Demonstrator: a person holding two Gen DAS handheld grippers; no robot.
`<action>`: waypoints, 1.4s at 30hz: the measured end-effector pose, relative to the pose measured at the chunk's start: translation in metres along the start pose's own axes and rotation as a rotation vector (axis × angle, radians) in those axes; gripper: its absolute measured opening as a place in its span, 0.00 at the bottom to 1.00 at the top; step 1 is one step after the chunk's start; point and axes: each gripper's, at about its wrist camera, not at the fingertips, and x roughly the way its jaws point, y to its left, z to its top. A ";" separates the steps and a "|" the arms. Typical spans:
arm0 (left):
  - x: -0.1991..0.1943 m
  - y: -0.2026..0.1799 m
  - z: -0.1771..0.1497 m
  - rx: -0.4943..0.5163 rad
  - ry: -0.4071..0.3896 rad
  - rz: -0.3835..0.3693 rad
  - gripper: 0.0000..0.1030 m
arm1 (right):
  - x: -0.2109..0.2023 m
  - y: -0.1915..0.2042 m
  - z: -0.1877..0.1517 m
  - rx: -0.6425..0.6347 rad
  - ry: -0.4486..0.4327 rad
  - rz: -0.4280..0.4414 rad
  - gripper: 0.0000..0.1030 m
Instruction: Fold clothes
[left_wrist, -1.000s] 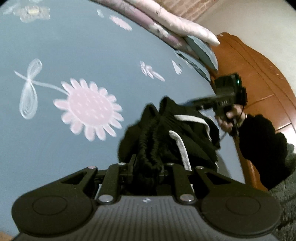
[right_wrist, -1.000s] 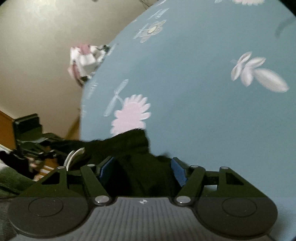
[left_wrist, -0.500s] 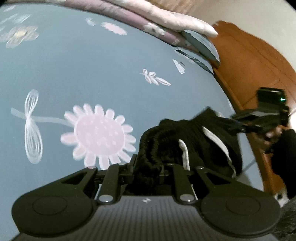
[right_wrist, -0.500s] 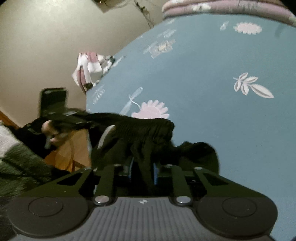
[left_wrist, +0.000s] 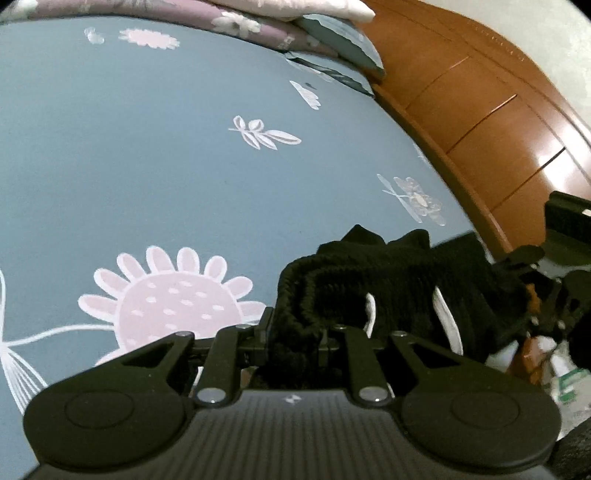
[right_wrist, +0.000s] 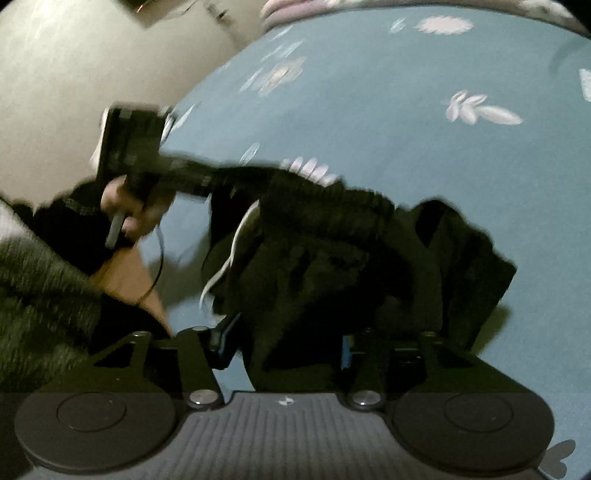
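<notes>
Left gripper (left_wrist: 295, 332) jaws clamp the black garment's (left_wrist: 388, 280) waistband; right gripper (right_wrist: 284, 343) jaws are opening around its cloth, above the bed (left_wrist: 166, 147).

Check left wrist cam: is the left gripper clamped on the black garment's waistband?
Yes, the left gripper has its jaws pinched on the bunched elastic waistband of the black garment, above the blue floral bedsheet.

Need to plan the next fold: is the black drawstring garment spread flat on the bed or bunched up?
Bunched up. The black garment with white drawstrings hangs in crumpled folds above the blue floral bedsheet, its waistband pinched in the left tool.
</notes>
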 end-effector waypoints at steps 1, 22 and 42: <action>0.000 0.004 -0.002 -0.005 0.004 -0.010 0.16 | 0.000 -0.001 0.002 0.024 -0.024 0.001 0.54; -0.008 0.061 -0.051 -0.207 -0.046 -0.251 0.55 | -0.001 0.035 0.015 0.161 -0.062 -0.283 0.16; -0.021 0.012 0.013 0.031 -0.099 -0.190 0.13 | -0.049 0.047 -0.001 0.211 -0.258 -0.386 0.16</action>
